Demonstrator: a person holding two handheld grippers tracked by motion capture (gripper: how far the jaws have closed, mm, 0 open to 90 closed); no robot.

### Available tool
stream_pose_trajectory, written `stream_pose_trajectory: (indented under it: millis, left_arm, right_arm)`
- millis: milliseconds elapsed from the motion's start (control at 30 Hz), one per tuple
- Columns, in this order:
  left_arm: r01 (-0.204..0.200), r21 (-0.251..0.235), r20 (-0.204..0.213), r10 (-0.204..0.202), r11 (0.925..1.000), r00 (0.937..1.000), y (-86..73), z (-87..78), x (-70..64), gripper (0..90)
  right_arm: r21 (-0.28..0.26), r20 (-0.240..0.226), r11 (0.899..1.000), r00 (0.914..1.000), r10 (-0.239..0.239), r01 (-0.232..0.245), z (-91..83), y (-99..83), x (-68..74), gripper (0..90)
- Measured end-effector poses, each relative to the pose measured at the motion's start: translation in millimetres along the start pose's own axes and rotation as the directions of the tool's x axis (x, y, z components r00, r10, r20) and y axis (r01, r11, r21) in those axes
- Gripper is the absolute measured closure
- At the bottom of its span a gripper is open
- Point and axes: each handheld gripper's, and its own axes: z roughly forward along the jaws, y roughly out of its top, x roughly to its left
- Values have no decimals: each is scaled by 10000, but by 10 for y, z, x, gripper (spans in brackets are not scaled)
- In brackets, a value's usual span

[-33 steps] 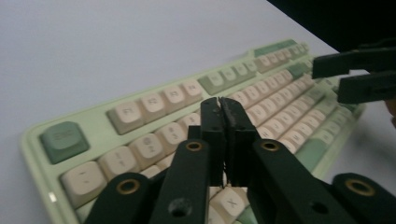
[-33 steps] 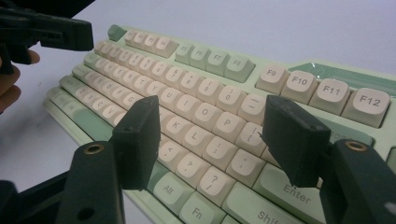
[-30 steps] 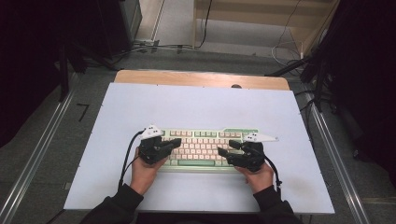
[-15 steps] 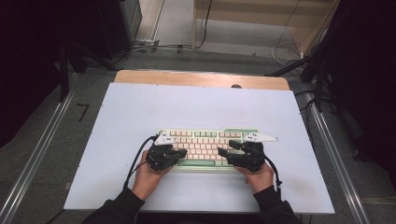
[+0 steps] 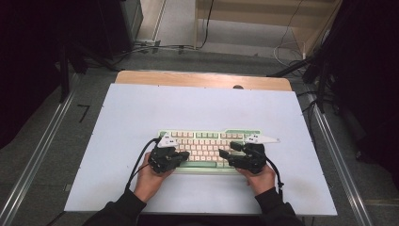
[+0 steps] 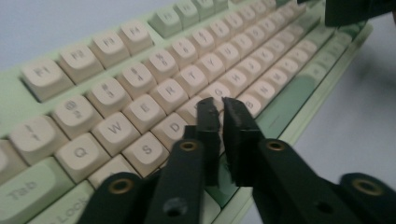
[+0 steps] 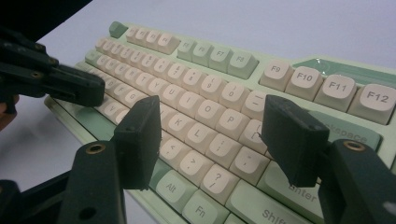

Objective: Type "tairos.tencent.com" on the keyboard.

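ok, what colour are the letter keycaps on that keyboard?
Cream letter keycaps on a pale green keyboard case; clearest in the left gripper view.

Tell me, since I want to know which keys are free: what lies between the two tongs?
In the high view, a bare run of cream keys of the keyboard lies between the left tongs and the right tongs; nothing else sits there.

High view overhead; gripper views close, sharing keyboard.
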Motion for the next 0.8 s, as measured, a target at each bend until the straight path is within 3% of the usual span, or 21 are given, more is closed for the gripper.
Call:
stream_pose_trajectory:
  millis: [67,100,133,233,367,433,667,800]
  left_arm:
    - [200,-639,-35,-203,9978,9998,17,-70,17,764]
    - [275,-976,-195,-295,9948,9994,21,-104,30,663]
    - [393,-1262,-345,-440,9912,9984,23,-133,47,553]
    - [841,-1965,-764,-1008,9769,9920,11,-202,125,393]
    - [1559,-2437,-895,-1823,9572,9792,-19,-252,234,358]
    - [1704,-2508,-998,-2006,9529,9746,-28,-256,269,333]
    - [1816,-2573,-1154,-2168,9491,9694,-38,-259,317,324]
    - [1808,-2624,-1248,-2191,9479,9677,-39,-264,324,325]
  right_arm:
    - [-29,2,10000,10000,-8,8,-1,1,-2,366]
    - [-33,13,10000,10000,-5,5,-1,1,-5,370]
    - [-34,20,10000,10000,4,-4,0,2,-6,373]
    - [-37,-3,10000,10000,-15,15,8,4,1,415]
    - [48,-27,9999,9999,-126,126,29,9,21,490]
    - [79,-30,9999,9999,-153,153,42,13,28,505]
    - [123,-21,9997,9998,-217,217,74,28,45,587]
    - [148,20,9988,9989,-460,459,86,47,66,711]
